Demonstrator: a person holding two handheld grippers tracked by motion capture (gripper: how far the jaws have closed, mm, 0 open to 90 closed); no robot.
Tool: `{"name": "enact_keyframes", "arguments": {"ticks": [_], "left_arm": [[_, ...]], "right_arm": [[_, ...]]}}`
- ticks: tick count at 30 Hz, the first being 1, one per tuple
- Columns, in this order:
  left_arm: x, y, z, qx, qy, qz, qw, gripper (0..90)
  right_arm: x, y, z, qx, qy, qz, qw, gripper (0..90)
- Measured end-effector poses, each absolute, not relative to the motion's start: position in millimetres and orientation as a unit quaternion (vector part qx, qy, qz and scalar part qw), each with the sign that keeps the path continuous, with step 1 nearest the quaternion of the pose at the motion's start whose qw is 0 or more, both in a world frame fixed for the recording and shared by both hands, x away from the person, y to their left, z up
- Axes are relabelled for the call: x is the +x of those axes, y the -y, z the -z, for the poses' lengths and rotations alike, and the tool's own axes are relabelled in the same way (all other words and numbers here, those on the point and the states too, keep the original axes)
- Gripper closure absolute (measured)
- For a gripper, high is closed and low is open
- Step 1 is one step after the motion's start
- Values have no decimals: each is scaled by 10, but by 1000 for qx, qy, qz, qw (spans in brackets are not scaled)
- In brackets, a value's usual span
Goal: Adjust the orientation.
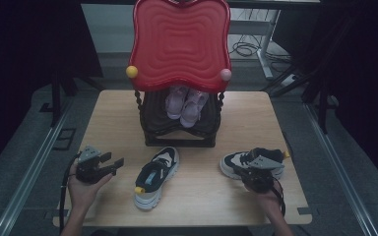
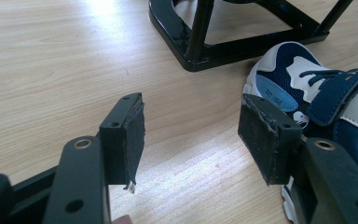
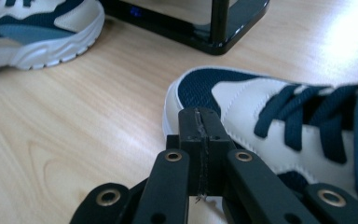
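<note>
Overhead, high view: right gripper [image 1: 256,173] at near side of right sneaker [image 1: 252,162] on worktop [image 1: 113,118]; left gripper [image 1: 109,164] just left of left sneaker [image 1: 156,176]. Black rack [image 1: 179,132] behind both, pink shoes [image 1: 187,105] inside.

Left gripper view: jaws apart, empty; left sneaker beside right jaw.

Right gripper view: jaws closed, nothing between, tips just short of right sneaker toe.

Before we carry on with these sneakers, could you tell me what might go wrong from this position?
The right gripper is shut with nothing between its pads, right beside the right sneaker; pressing on could shove the shoe rather than grasp it. The left gripper is open near the left sneaker, close to the black shoe rack, whose base it might bump.
</note>
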State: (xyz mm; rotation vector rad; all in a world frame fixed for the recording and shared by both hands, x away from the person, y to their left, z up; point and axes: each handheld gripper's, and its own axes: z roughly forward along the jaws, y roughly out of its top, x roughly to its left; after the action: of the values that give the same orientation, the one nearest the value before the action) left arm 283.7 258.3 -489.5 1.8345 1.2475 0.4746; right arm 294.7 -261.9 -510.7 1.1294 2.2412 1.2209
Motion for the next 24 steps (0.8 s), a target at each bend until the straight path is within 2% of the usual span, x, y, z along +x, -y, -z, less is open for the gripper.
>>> {"name": "enact_keyframes", "arguments": {"ticks": [13,24], "left_arm": [[2843,-2572,4914,734,-499,-188,421,414],[2844,-2579,4923,732,-500,-188,422,415]], "right_arm": [[3079,2479,5122,401,-786,-435,179,883],[2899,2672,4879,397,-768,-468,185,882]]}}
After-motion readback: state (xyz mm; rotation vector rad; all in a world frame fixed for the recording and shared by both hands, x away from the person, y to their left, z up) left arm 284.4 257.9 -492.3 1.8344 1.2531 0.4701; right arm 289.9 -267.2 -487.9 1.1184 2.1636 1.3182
